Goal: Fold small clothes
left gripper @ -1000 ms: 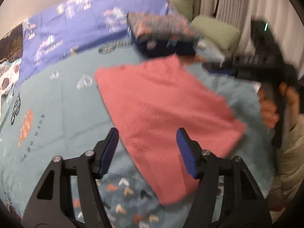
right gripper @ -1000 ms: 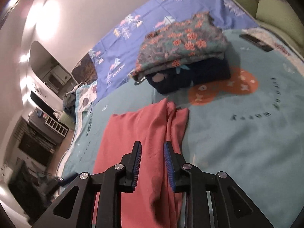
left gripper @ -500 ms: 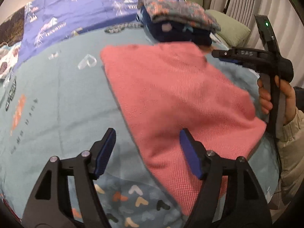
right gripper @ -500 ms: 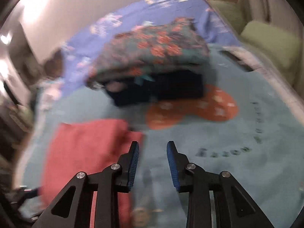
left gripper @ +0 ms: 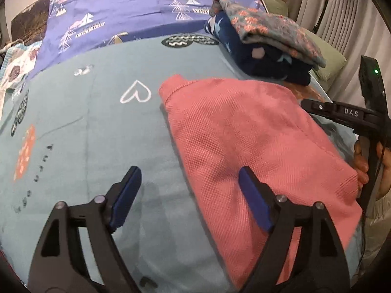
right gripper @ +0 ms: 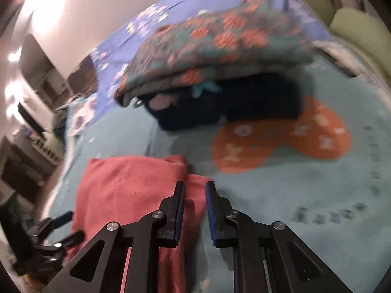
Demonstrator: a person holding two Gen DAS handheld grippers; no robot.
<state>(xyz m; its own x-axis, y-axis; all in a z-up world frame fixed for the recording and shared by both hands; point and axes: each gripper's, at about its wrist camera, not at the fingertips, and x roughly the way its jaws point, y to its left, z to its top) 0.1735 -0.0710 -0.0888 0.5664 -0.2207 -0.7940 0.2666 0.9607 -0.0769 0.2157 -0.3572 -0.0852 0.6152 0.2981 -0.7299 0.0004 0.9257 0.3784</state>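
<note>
A coral knit garment (left gripper: 244, 141) lies folded flat on the teal blanket (left gripper: 85, 127). My left gripper (left gripper: 190, 190) hangs just above the garment's near left edge. Its jaws are opening wide; the right finger is over the cloth, the left finger over bare blanket, and nothing is gripped. My right gripper (right gripper: 195, 205), also seen from the side in the left wrist view (left gripper: 342, 114), sits at the garment's (right gripper: 129, 190) far right corner. Its jaws are closing to a narrow gap, with a lower coral layer showing in that gap; the pads do not visibly press it.
A stack of folded clothes (left gripper: 268, 39), floral piece on navy, sits just beyond the garment and fills the upper right wrist view (right gripper: 220, 48). A purple tree-print sheet (left gripper: 134, 7) covers the bed's far side. Green cushions (left gripper: 327, 58) and curtains stand at right.
My left gripper's jaws have spread wider and it has slid towards the garment's left edge. The right gripper swung off the cloth, then back over its corner, jaws now narrower.
</note>
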